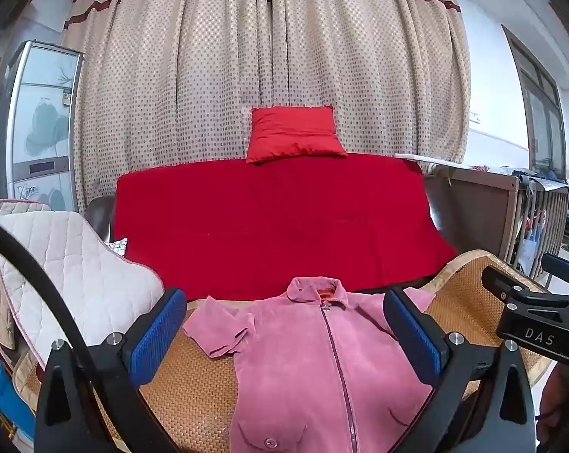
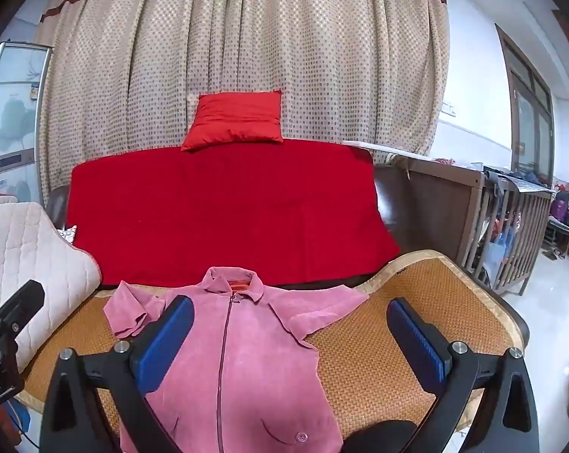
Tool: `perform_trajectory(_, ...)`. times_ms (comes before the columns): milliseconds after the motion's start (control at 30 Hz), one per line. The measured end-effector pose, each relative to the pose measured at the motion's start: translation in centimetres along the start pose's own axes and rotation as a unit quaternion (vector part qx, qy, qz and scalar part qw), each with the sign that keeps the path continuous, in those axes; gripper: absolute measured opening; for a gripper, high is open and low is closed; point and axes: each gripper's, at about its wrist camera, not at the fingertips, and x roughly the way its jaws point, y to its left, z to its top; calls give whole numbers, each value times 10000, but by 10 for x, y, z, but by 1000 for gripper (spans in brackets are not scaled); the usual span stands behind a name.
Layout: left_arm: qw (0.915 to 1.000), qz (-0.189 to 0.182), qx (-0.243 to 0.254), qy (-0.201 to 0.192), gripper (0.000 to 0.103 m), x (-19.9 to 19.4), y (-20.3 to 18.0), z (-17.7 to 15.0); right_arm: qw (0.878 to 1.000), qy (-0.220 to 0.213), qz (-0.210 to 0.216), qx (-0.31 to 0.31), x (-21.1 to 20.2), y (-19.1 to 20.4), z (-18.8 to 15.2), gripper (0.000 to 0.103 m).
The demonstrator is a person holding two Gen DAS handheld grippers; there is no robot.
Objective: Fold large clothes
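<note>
A pink zip-up jacket (image 1: 303, 347) lies flat, front up, collar far, on a woven straw mat (image 1: 197, 389). Its short sleeves spread to both sides. My left gripper (image 1: 284, 328) is open and empty above the jacket's chest. In the right wrist view the jacket (image 2: 254, 343) lies left of centre on the mat (image 2: 390, 324). My right gripper (image 2: 290, 336) is open and empty above the jacket's right side and sleeve. The right gripper's body also shows at the right edge of the left wrist view (image 1: 541, 324).
A red blanket (image 1: 277, 219) covers a sofa behind the mat, with a red pillow (image 1: 294, 134) on top. A white quilted cushion (image 1: 69, 271) lies at left. A wooden crib (image 2: 492, 219) stands at right. A dotted curtain (image 1: 269, 56) hangs behind.
</note>
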Motion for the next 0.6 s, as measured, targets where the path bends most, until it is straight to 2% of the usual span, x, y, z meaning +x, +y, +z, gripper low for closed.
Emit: perform_trajectory(600,9999,-61,28,92,103,6,-2,-3,10000,64,4,-10,6,1,-4,103)
